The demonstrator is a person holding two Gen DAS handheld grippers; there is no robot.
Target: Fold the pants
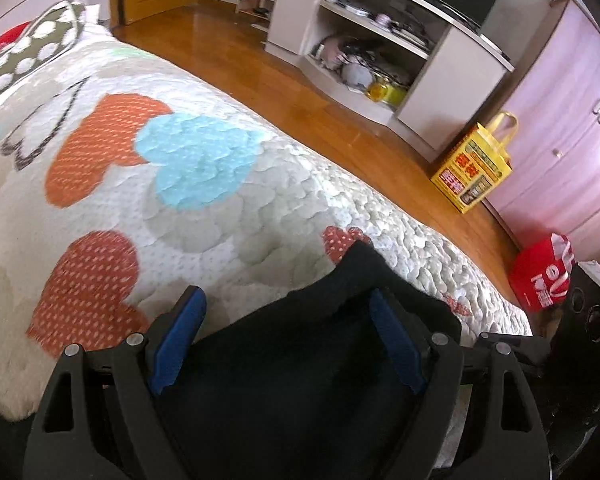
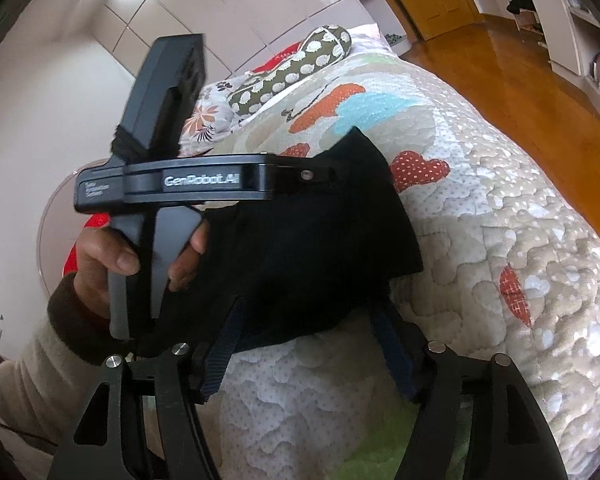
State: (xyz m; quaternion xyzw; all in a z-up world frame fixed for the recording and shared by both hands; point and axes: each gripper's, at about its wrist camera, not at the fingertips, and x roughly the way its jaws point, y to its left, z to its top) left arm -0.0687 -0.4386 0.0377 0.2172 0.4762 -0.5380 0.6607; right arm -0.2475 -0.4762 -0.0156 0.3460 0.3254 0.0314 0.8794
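Both black two-finger grippers, left gripper [image 1: 286, 304] and right gripper [image 2: 306, 312], gape wide over the black fabric pants [image 2: 320, 232], gripping nothing. Best pinch one edge only, lower centre.

Black pants [image 1: 300, 360] lie between the wide left claw [image 1: 288, 336] on the quilt [image 1: 220, 220].

Black pants [image 2: 320, 232] bunched, folded, on heart-patterned quilt.
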